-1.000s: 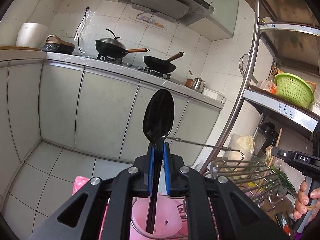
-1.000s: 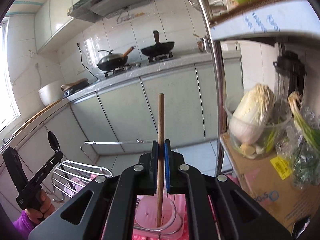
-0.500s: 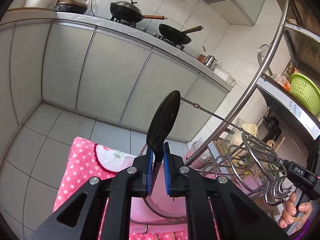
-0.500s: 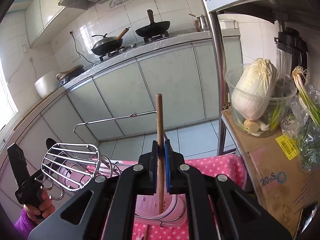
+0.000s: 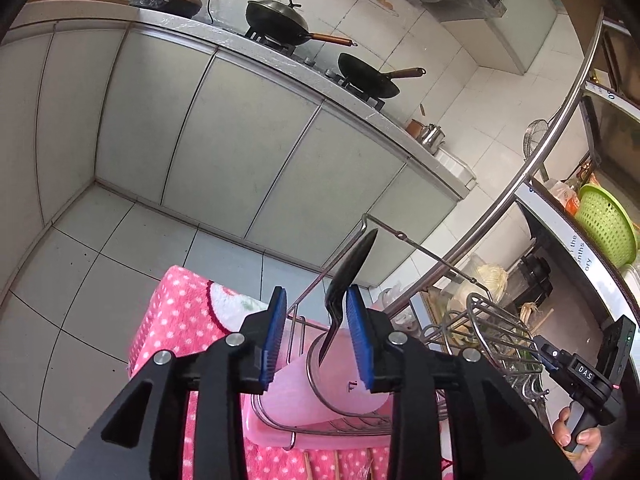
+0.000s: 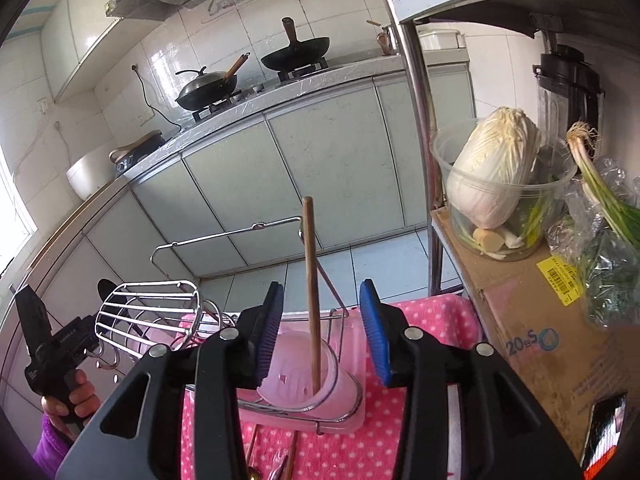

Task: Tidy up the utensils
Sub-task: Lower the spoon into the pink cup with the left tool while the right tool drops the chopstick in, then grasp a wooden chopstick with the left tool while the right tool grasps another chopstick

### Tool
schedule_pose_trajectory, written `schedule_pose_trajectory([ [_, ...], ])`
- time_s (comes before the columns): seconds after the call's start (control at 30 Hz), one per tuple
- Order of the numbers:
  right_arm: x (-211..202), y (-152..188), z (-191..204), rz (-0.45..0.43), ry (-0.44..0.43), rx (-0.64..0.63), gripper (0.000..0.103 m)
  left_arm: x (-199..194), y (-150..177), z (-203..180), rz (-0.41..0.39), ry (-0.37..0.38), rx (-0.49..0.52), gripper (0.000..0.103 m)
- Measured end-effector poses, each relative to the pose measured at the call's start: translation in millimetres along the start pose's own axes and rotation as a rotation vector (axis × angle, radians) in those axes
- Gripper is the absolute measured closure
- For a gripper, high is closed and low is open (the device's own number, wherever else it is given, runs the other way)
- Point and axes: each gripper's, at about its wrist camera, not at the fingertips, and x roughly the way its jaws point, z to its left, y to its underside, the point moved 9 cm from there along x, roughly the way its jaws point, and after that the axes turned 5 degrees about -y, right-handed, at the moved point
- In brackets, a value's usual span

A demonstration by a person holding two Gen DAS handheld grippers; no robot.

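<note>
My left gripper point(image 5: 318, 338) has its jaws opening over a pink cup point(image 5: 344, 396) in a wire ring. A black spoon point(image 5: 352, 268) stands in that cup, handle down. It leans toward the right pad and is not pinched. My right gripper point(image 6: 322, 330) is opening too, with its blue pads well apart. Between them a wooden chopstick point(image 6: 310, 280) stands upright in another pink cup point(image 6: 296, 380), touching neither pad. In the right wrist view the spoon's bowl point(image 6: 107, 287) shows behind a wire basket point(image 6: 148, 312).
The wire rack point(image 5: 472, 320) sits on a pink dotted cloth point(image 6: 420, 320), where more utensils point(image 6: 292, 456) lie near the front. A steel shelf post point(image 6: 420, 120), a tub of cabbage point(image 6: 496, 176) and a cardboard box point(image 6: 532, 320) stand on the right. Grey cabinets point(image 5: 240, 140) are behind.
Both grippers have opened and let go. The spoon and the chopstick now stand free in their pink cups. Both views have dipped toward the cloth.
</note>
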Motion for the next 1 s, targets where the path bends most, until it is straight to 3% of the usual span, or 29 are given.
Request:
schedule_pose_trajectory([
  [0.2,-26,24,-1,-0.002,0.013,-0.004,0.062,-30,13,1,0.014,-0.013,0.034,0.07],
  [0.43,-38,80,1,0.07,0.002,0.028,0.062,-49,54,1,0.095,-0.038,0.093,0.069],
  [0.73,-12,159,1,0.247,-0.034,0.099,0.062,-23,136,1,0.336,-0.052,0.116,0.069],
  [1.0,13,198,-1,0.364,-0.061,0.165,0.063,22,193,-10,0.546,-0.087,0.148,0.073],
])
